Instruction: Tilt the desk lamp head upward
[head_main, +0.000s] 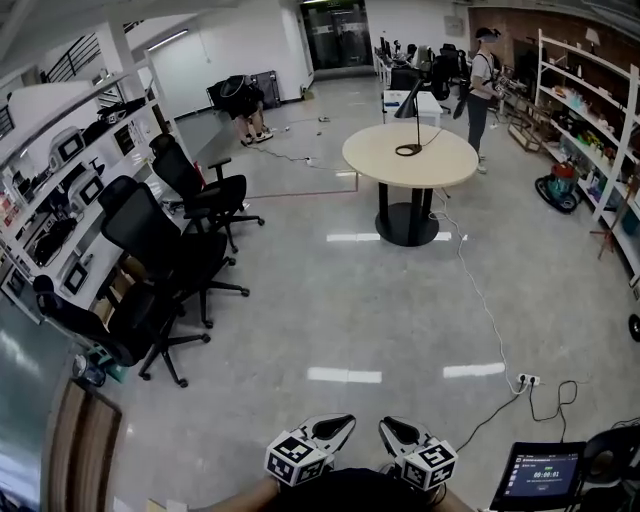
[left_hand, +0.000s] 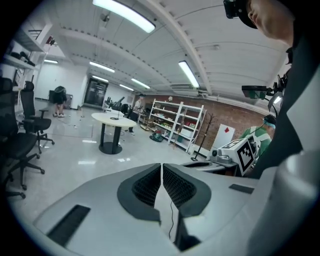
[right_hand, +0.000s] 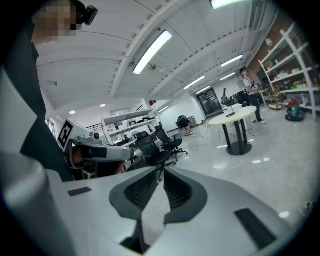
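A black desk lamp (head_main: 409, 103) stands on a round beige table (head_main: 445, 168) far across the room, its head angled down. The same table (left_hand: 107, 118) shows small in the left gripper view, and the table (right_hand: 239, 114) also appears in the right gripper view. Both grippers are held close to my body at the bottom of the head view, far from the lamp. My left gripper (head_main: 343, 422) is shut with nothing between its pads (left_hand: 150, 182). My right gripper (head_main: 386, 426) is also shut and empty, only a sliver showing between its fingertips (right_hand: 170, 186).
Several black office chairs (head_main: 165, 250) stand at the left beside shelving (head_main: 60, 190). A person (head_main: 483, 85) stands behind the table; another person (head_main: 243, 100) bends over at the back. A cable and power strip (head_main: 527, 380) cross the floor. A tablet (head_main: 540, 475) sits bottom right; open shelves (head_main: 590, 130) line the right wall.
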